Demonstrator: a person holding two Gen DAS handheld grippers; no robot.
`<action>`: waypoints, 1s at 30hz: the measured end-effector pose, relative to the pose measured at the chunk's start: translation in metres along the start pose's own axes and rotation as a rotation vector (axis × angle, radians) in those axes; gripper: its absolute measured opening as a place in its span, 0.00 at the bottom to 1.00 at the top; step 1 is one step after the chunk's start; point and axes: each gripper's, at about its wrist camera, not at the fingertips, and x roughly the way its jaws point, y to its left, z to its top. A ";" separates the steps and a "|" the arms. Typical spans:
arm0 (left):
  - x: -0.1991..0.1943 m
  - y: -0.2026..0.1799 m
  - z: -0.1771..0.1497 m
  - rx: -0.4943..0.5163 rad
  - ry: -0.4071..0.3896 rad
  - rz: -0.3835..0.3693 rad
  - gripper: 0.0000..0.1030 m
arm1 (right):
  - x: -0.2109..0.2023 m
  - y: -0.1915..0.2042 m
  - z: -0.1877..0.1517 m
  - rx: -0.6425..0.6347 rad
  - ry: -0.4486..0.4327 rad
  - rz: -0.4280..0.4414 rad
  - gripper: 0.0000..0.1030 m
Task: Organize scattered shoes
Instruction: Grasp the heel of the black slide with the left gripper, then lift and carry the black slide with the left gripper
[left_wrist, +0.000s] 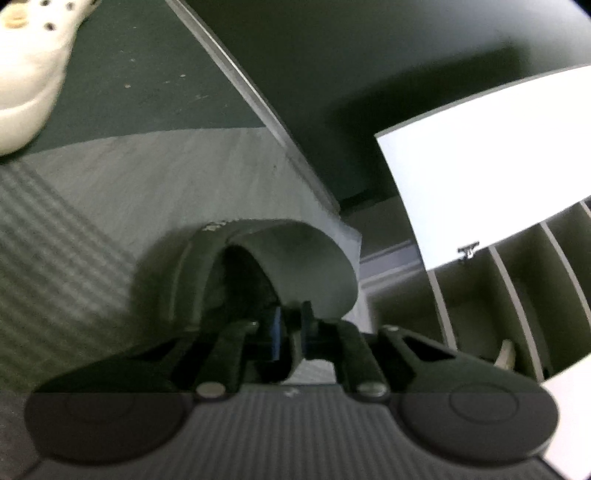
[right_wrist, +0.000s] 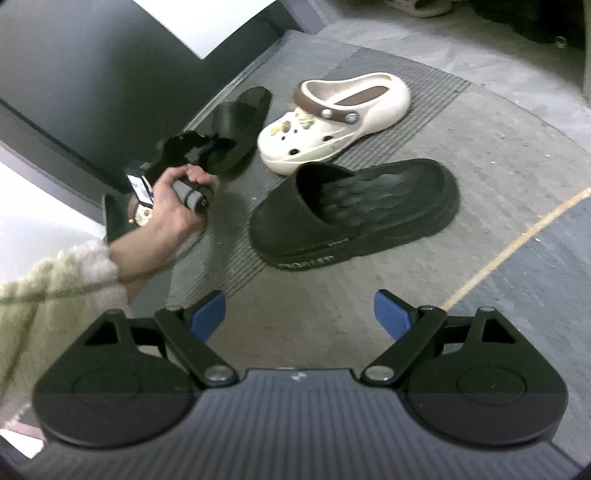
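Observation:
In the left wrist view my left gripper (left_wrist: 290, 332) is shut on the strap edge of a dark slide sandal (left_wrist: 280, 262), which fills the view just ahead of the blue pads. The right wrist view shows that same sandal (right_wrist: 240, 125) held by the left gripper (right_wrist: 199, 151) in a person's hand (right_wrist: 173, 210). A cream clog (right_wrist: 332, 122) with a brown strap lies beside it, and a black chunky slipper (right_wrist: 354, 210) lies nearer. My right gripper (right_wrist: 299, 314) stands open above the floor, short of the black slipper, with nothing between its fingers.
A white shoe cabinet with slotted compartments (left_wrist: 517, 288) stands to the right in the left wrist view, and a cream clog toe (left_wrist: 29, 74) shows at top left. Ribbed grey mat (right_wrist: 369, 88) lies under the shoes. A dark wall panel (right_wrist: 92, 92) borders the left. More shoes (right_wrist: 417, 7) lie at the far top.

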 end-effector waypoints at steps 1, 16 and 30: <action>-0.002 0.003 0.000 -0.002 0.003 0.000 0.10 | 0.002 0.000 0.001 -0.003 0.004 0.005 0.87; 0.013 0.013 0.005 -0.038 -0.078 0.005 0.51 | 0.011 -0.016 0.004 0.018 0.027 -0.024 0.87; -0.063 -0.023 0.003 -0.036 -0.038 -0.042 0.08 | 0.006 -0.010 -0.014 0.027 0.050 0.051 0.87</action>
